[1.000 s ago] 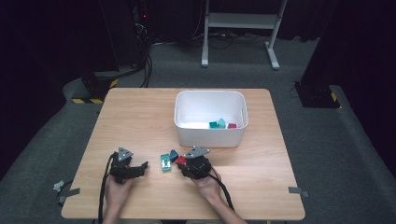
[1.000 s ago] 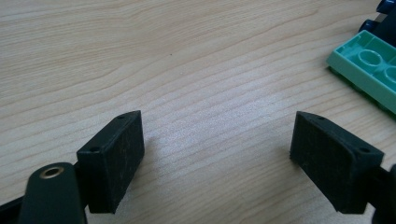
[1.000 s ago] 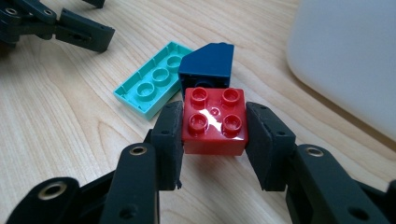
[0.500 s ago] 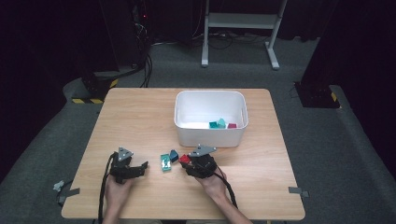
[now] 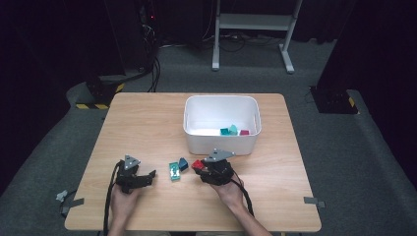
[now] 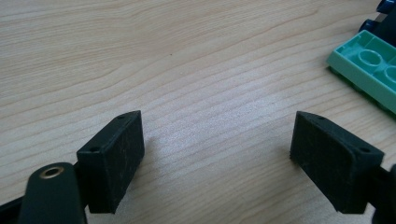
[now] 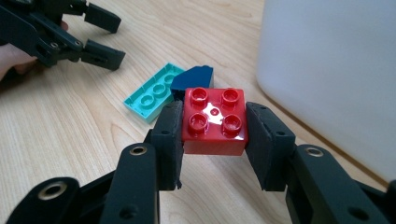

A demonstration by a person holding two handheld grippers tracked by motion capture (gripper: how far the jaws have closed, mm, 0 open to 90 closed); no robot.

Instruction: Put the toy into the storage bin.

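Since the earlier frame the right gripper (image 7: 214, 140) has carried the red brick (image 7: 214, 120) a little up and away from the mint brick (image 5: 174, 171), towards the white bin (image 5: 221, 142). Its jaws pinch the red brick from both sides, studs up, clear of the table (image 5: 147, 123). The brick hangs over the table's near half, just in front of the bin's front wall, with the dark blue brick (image 5: 183, 163) and mint brick lying beside it. The left gripper (image 6: 217, 154) rests near the front left corner, jaws spread over bare wood.
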